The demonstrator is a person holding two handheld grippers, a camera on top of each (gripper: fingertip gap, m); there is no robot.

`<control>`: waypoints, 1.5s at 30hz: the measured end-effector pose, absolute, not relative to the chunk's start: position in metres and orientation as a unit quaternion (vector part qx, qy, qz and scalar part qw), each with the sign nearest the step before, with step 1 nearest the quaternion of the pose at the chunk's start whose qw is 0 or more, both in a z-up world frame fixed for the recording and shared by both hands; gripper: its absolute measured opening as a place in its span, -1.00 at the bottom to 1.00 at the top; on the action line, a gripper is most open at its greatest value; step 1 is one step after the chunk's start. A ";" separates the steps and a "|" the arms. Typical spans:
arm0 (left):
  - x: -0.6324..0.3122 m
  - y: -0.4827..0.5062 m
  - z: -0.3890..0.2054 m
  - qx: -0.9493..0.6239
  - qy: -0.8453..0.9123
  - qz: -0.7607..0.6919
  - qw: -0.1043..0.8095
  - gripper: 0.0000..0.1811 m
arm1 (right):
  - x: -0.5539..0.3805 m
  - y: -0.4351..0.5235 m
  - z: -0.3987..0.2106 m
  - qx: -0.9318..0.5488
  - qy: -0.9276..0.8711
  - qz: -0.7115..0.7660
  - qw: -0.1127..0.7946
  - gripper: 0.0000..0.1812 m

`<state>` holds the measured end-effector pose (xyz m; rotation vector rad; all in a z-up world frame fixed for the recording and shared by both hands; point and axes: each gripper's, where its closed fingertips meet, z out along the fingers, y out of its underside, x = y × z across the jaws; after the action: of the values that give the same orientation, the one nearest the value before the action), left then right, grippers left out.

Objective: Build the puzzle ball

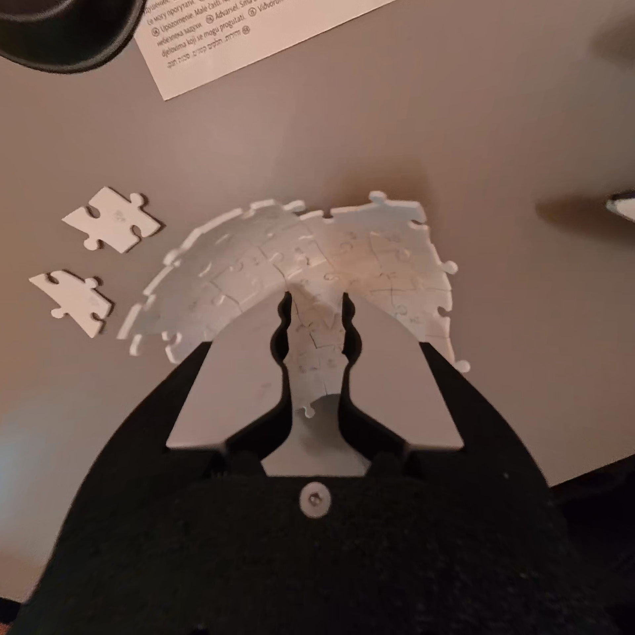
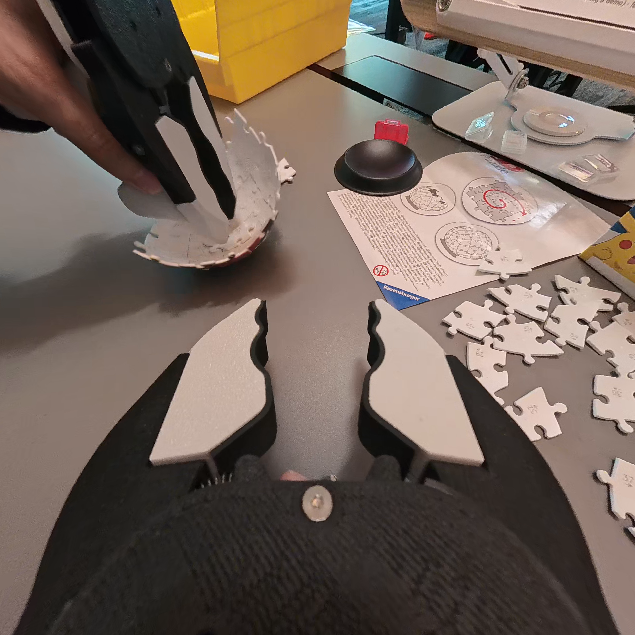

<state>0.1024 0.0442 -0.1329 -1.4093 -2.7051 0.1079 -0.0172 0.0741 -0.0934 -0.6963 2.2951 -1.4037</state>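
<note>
The half-built puzzle ball is a white bowl of joined pieces (image 1: 378, 261) lying tilted on the grey table, with red showing on its outside (image 2: 254, 178). My left gripper (image 1: 316, 299) points down into the bowl with its tips on the inner surface and its jaws a narrow gap apart. I cannot tell whether they pinch anything. It also shows in the right wrist view (image 2: 228, 221), held by a hand (image 2: 68, 113). My right gripper (image 2: 318, 309) is open and empty over bare table in front of the bowl. Several loose white pieces (image 2: 525, 336) lie to its right.
Two loose pieces (image 1: 113, 220) (image 1: 75, 299) lie left of the bowl. A black round stand (image 2: 378, 168), a small red object (image 2: 391, 130) and an instruction sheet (image 2: 429, 233) are beyond. A yellow bin (image 2: 275, 44), a white base plate (image 2: 515, 120) and a yellow box (image 2: 615, 251) are farther off.
</note>
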 end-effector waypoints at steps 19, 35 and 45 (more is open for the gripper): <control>0.100 0.043 -0.138 -0.468 -0.883 0.026 0.040 -0.75 | -0.016 0.074 -0.096 -0.252 0.815 -0.491 0.175 -0.37; 0.106 0.031 -0.127 -0.424 -0.902 0.055 0.053 -0.62 | -0.016 0.074 -0.096 -0.251 0.816 -0.490 0.177 -0.36; 0.104 0.034 -0.138 -0.418 -0.907 0.038 0.028 -0.66 | -0.015 0.074 -0.097 -0.254 0.817 -0.488 0.174 -0.36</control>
<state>0.1043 0.0337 -0.1384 -1.2896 -2.8004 0.1160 -0.0155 0.0740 -0.0969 -0.7190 2.3156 -1.3850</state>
